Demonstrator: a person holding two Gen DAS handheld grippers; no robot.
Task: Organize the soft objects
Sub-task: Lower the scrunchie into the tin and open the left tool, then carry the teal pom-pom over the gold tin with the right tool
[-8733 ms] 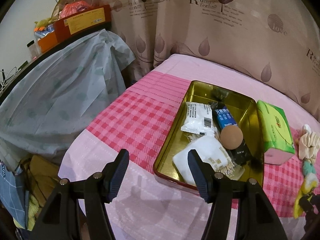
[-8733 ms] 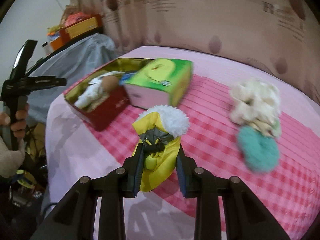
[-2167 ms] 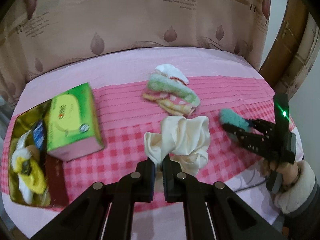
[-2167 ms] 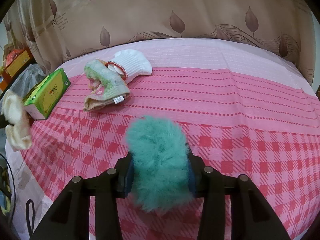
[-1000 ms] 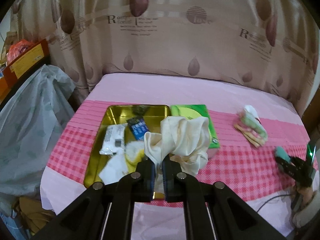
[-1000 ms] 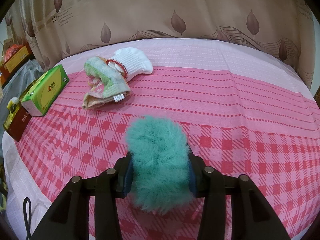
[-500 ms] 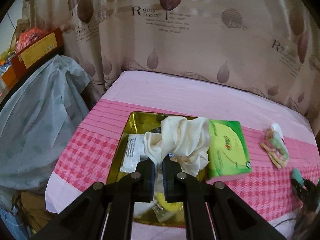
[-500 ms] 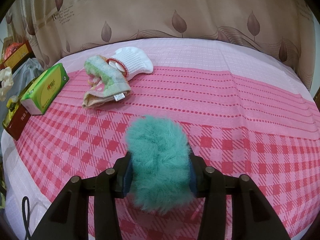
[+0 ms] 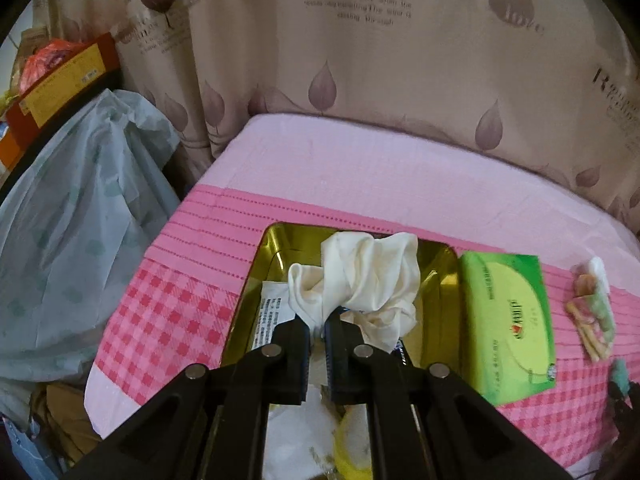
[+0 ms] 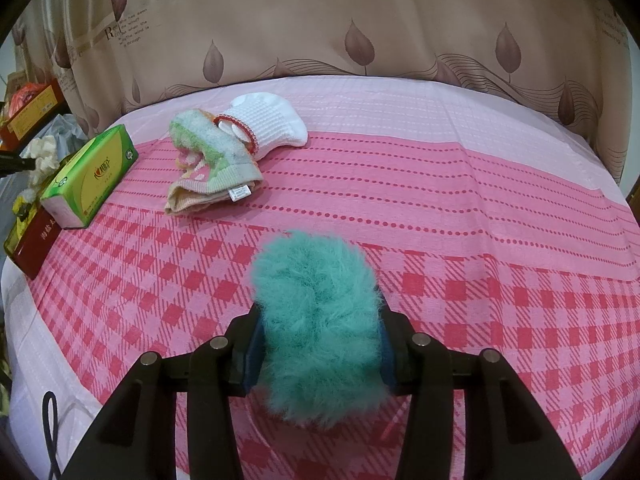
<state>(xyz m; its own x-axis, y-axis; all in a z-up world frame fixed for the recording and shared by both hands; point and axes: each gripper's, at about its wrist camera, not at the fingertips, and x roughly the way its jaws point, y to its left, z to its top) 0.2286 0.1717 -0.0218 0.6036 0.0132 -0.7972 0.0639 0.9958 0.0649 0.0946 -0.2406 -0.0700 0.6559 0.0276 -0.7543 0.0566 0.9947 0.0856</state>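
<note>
— From where does the left wrist view look?
— Steeply down, close over the gold tin (image 9: 440, 264).
— And the right?
— Down across the bed, tin far left. Both share the green tissue box (image 9: 508, 320) (image 10: 92, 172).

Tin's (image 9: 440, 268) near contents behind cream scrunchie (image 9: 360, 280) and tool (unreadable)

Pinched between the left jaws, the cream scrunchie (image 9: 362, 280) looks like smooth satin cloth with a soft sheen, and beneath it the gold tin (image 9: 438, 280) is glossy, mirror-like metal. Just right of those jaws the green tissue pack (image 9: 506, 324) has slick, shiny plastic wrap. Between the right jaws the teal puff (image 10: 318, 328) is long, shaggy fur, over a matt woven checked bedspread (image 10: 460, 208); beyond lie a fuzzy towelling sock (image 10: 208, 156) and a ribbed white knit sock (image 10: 272, 120).
</note>
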